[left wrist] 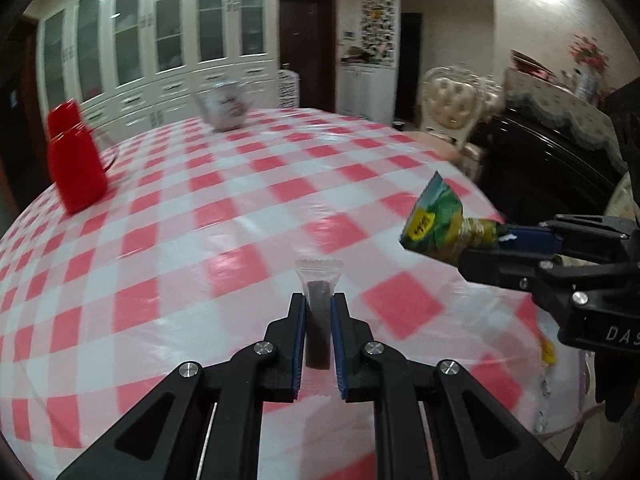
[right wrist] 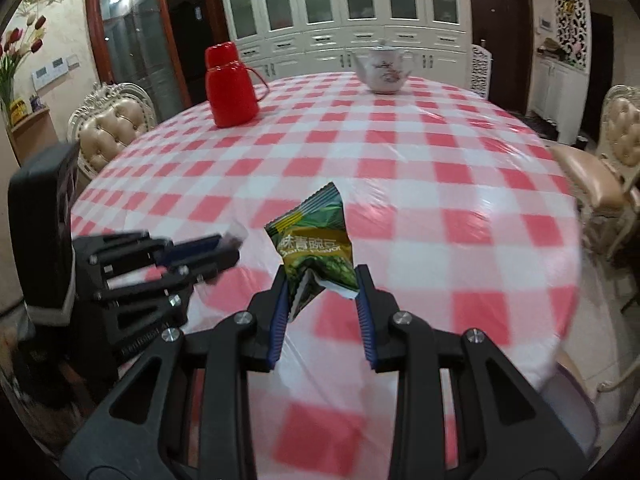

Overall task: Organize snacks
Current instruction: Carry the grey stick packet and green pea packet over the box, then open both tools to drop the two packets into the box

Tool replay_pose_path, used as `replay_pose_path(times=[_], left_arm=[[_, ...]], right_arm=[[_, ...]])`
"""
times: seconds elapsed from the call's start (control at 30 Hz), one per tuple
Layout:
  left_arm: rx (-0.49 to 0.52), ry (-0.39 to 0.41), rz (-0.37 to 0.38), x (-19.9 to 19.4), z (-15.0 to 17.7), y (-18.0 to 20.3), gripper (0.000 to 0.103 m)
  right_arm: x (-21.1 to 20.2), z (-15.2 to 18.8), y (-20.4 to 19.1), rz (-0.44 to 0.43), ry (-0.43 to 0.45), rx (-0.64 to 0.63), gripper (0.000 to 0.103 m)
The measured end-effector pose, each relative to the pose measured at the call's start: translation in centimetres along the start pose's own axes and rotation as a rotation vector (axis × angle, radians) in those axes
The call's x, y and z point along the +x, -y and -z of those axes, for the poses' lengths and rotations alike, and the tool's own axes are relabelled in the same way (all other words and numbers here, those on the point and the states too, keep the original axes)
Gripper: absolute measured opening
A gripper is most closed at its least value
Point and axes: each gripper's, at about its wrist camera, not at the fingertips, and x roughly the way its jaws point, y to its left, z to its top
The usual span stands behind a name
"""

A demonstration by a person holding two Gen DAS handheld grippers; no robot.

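Observation:
My left gripper (left wrist: 319, 300) is shut on a clear-wrapped dark brown snack bar (left wrist: 319, 320) and holds it above the red-and-white checked tablecloth (left wrist: 240, 208). My right gripper (right wrist: 322, 276) is shut on a green pea snack packet (right wrist: 316, 248), also held above the cloth. In the left wrist view the right gripper (left wrist: 492, 244) comes in from the right with the green packet (left wrist: 436, 224) sticking out leftward. In the right wrist view the left gripper (right wrist: 230, 250) is at the left, blurred, with the bar's wrapper end (right wrist: 236, 236) just showing.
A red thermos jug (right wrist: 232, 86) and a white floral teapot (right wrist: 384, 68) stand at the table's far side. Padded chairs (right wrist: 108, 128) sit around the table, one at the right (right wrist: 600, 176). White cabinets line the back wall.

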Motion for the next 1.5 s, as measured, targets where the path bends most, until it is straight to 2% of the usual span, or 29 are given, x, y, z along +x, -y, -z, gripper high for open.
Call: replay_pose_path(times=[0.33,0.47,0.67,0.73,0.9,1.1,1.37,1.5], left_arm=[[0.17,-0.03,0.181,0.8,-0.6,11.4,0.013],[0.217,-0.059,0.243,1.7,-0.6,15.0,0.013],[0.251,-0.095,0.306,3.0,0.0,19.0,0.013],[0.26,-0.113,0.335,3.4,0.4,20.6,0.013],[0.296,-0.137,0.373,3.8,1.6,23.3,0.013],[0.316,-0.192,0.405,5.4,2.8,25.0,0.013],[0.327,-0.228,0.444,6.6,3.4,26.6,0.013],[0.328,-0.221,0.448,6.9,3.6,27.3,0.014]], right_arm=[[-6.7,5.4,7.1,0.164,-0.039,0.048,0.035],[-7.1,6.2,10.0,0.186,-0.077,0.091,0.035],[-8.7,8.1,13.0,0.293,-0.161,0.065,0.035],[-9.5,9.3,14.3,0.313,-0.195,0.112,0.035],[-11.3,13.2,16.2,0.364,-0.251,0.182,0.035],[-11.1,17.7,18.9,0.364,-0.327,0.306,0.035],[-11.1,19.0,19.7,0.363,-0.326,0.344,0.035],[-10.9,19.4,20.4,0.369,-0.33,0.379,0.035]])
